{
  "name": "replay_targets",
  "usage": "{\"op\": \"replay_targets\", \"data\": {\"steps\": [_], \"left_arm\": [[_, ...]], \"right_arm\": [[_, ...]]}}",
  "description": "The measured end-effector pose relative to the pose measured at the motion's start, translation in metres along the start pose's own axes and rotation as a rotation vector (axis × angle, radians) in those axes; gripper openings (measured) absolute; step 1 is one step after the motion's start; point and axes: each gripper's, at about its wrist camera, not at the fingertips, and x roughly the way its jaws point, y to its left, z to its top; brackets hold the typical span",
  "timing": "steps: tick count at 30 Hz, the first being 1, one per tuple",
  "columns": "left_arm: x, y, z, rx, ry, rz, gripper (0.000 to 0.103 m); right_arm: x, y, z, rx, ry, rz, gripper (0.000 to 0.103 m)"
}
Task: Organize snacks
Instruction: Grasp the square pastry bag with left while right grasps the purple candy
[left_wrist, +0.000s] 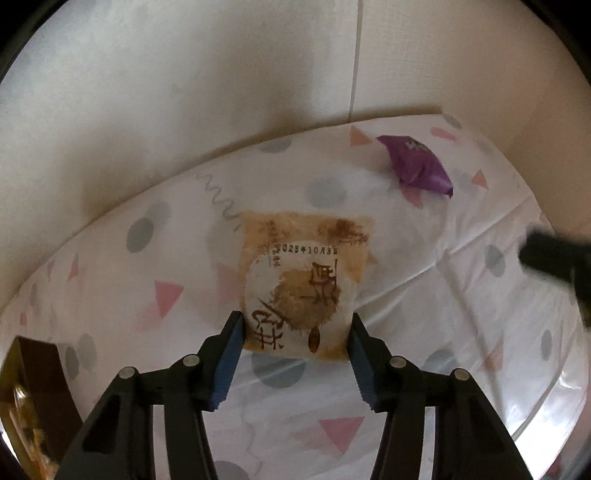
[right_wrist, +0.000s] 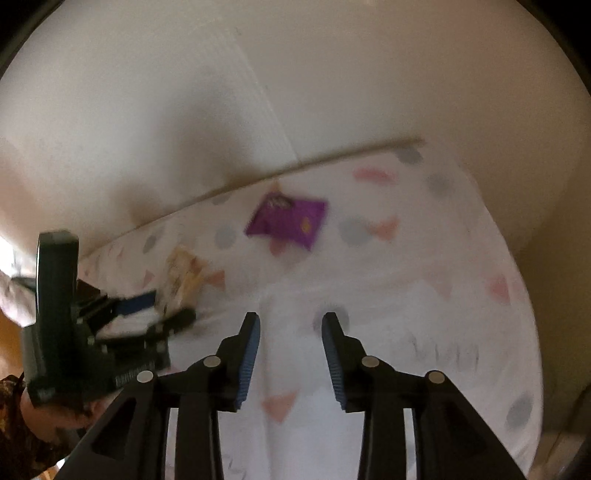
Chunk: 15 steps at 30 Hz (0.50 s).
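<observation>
Left wrist view: the left gripper (left_wrist: 296, 325) has its blue pads against both side edges of the tan snack packet (left_wrist: 301, 284), gripping it on the patterned tablecloth (left_wrist: 424, 387). A purple snack packet (left_wrist: 415, 162) lies well apart, toward the far right.

Right wrist view: the right gripper (right_wrist: 291, 325) stands narrowly parted over bare cloth, holding nothing. The purple packet lies beyond its tips; the blurred tan packet appears to be at the left gripper's fingers.

Patterned white tablecloth (left_wrist: 388, 435) across the lower frame, pale wall (left_wrist: 184, 92) above, brown-and-gold box (left_wrist: 26, 398) at lower left
</observation>
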Motion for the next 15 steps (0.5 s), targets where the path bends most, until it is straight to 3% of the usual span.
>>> {"op": "replay_targets", "data": {"steps": [8, 12, 15], "left_arm": [[-0.001, 0.011, -0.002, -0.055, 0.016, -0.018, 0.055], [0.004, 0.013, 0.001, -0.068, 0.03, -0.022, 0.055], [0.006, 0.013, 0.009, -0.069, 0.044, -0.026, 0.055]], "right_arm": [[0.031, 0.039, 0.052, -0.381, 0.058, -0.039, 0.044], [0.049, 0.06, 0.066, -0.599, 0.134, -0.048, 0.046], [0.064, 0.068, 0.069, -0.682, 0.198, -0.058, 0.046]]}}
